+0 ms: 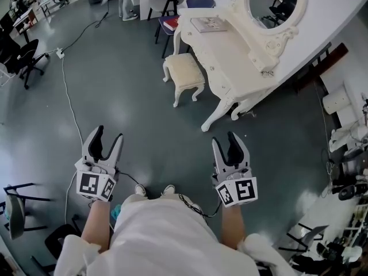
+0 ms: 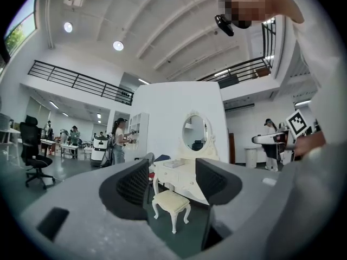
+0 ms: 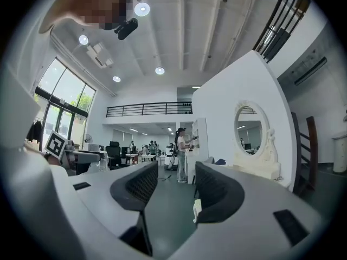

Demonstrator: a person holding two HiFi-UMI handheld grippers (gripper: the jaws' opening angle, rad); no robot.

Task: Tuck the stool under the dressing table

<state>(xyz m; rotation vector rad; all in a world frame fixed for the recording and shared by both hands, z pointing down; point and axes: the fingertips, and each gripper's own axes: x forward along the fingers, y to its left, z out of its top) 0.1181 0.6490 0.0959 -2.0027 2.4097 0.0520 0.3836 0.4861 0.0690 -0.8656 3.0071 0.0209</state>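
Stool: the cream cushioned stool [image 1: 184, 73] on curved white legs stands fully out on the grey floor [image 1: 115, 96], just beside the left side of the ornate white dressing table [image 1: 221, 50].
Left gripper [image 1: 107, 133]: jaws apart, empty, near the person, well apart from the stool.
Right gripper [image 1: 231, 135]: jaws apart, empty.
Done: apparently 0 steps.
Left: approach, take hold, slide under.

floor [image 1: 115, 108]: grey, glossy | walls [image 2: 173, 107]: white | lights [image 3: 141, 8]: round, overhead

Bright, even light pouring from round ceiling lamps [image 3: 142, 8]; floor [image 1: 313, 203] glare at four o'clock; fisheye edges bending, corners black.
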